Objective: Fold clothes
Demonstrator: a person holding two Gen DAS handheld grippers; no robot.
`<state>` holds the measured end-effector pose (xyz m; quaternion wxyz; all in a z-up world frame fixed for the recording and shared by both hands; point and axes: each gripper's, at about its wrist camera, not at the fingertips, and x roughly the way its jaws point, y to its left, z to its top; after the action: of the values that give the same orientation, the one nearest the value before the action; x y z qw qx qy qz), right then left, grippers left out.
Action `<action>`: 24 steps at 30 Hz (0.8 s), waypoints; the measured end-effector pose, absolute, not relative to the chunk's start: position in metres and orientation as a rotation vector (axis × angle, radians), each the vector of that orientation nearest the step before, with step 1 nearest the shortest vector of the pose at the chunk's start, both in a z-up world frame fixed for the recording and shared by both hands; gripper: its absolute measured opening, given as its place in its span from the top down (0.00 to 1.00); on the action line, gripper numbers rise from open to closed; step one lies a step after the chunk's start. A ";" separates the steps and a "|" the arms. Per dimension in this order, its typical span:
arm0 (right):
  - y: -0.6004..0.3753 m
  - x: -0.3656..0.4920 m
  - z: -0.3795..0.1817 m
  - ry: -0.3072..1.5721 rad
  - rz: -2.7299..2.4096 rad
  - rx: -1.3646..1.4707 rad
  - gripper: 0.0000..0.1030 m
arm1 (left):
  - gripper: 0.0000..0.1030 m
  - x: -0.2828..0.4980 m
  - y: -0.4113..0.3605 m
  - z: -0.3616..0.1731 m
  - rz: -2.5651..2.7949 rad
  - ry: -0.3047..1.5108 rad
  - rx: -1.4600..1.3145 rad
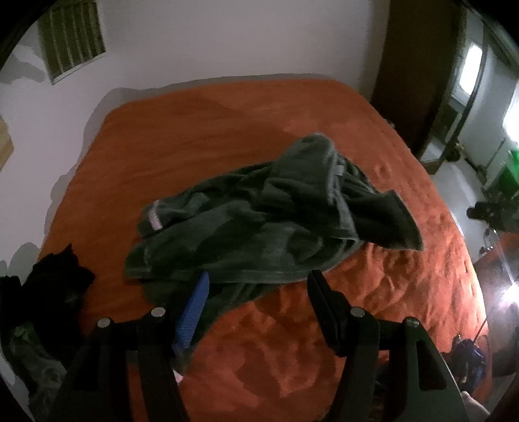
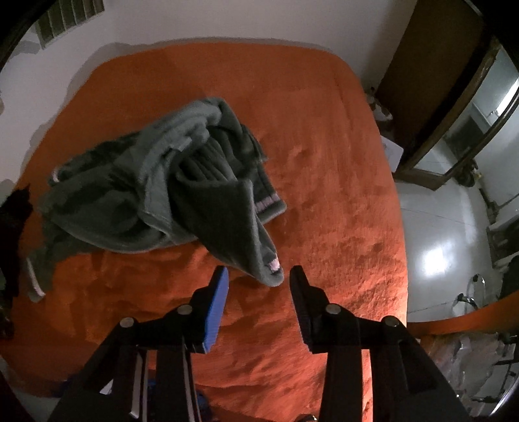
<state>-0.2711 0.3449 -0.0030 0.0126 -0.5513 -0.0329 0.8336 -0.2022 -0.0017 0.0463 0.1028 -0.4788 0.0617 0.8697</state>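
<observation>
The green garment is seen crumpled on the bed, just ahead of both gaping, empty tongs (a cuff lies nearest the right).

Dim, soft blur, fisheye-curved edges, right-side glare

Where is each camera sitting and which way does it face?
Left wrist: sits on the left gripper, looking along its open jaws at the near hem of the green garment on the orange bed.
Right wrist: sits on the right gripper, looking along its open jaws at a garment corner hanging between them.
Shared: garment, bed, white wall, vent, doorway. Only the grippers show; no hands.
</observation>
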 end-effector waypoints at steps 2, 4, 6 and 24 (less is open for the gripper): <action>0.342 -0.273 0.002 -0.115 2.599 -1.720 0.63 | 0.36 -0.204 0.013 0.050 2.532 0.205 -1.418; 0.339 -0.274 0.008 -0.128 2.600 -1.722 0.57 | 0.32 -0.210 0.027 0.043 2.505 0.240 -1.440; 0.336 -0.276 0.013 -0.141 2.601 -1.725 0.50 | 0.32 -0.219 0.042 0.033 2.494 0.288 -1.470; 0.350 -0.440 -0.121 -0.229 2.651 -1.866 0.39 | 0.31 -0.391 0.167 -0.138 2.506 0.429 -1.402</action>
<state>-0.4398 0.3497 -0.1205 -0.0541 -0.5734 -0.0703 0.8144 -0.3910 0.1669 -0.1375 0.1187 -0.4794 0.1468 0.8571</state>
